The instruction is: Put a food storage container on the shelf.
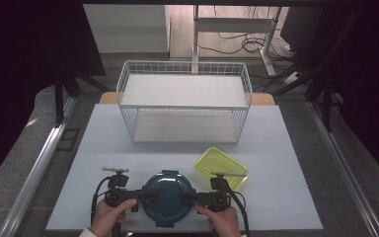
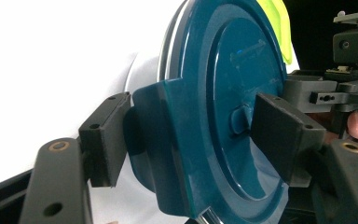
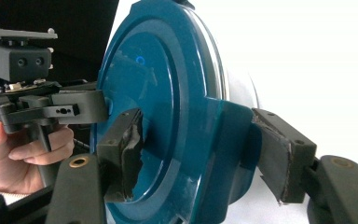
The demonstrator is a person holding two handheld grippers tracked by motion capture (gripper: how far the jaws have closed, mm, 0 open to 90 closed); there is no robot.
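A round dark-blue container lid (image 1: 168,197) with latch tabs sits between the two grippers on the grey table (image 1: 103,143). The left gripper (image 1: 140,195) straddles the lid's left latch tab (image 2: 168,140), one pad under the tab and one over the lid's top. The right gripper (image 1: 193,198) straddles the right latch tab (image 3: 230,144) likewise. Both pads seem to press, though contact is hard to confirm. A yellow-green tray (image 1: 220,168) lies just behind the right gripper; a white wire basket (image 1: 185,101) stands well beyond.

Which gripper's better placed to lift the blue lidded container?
Neither alone; likely both. Left gripper straddles the blue container's left latch flap, right gripper the right one, symmetrically; a one-sided lift would likely tip it.
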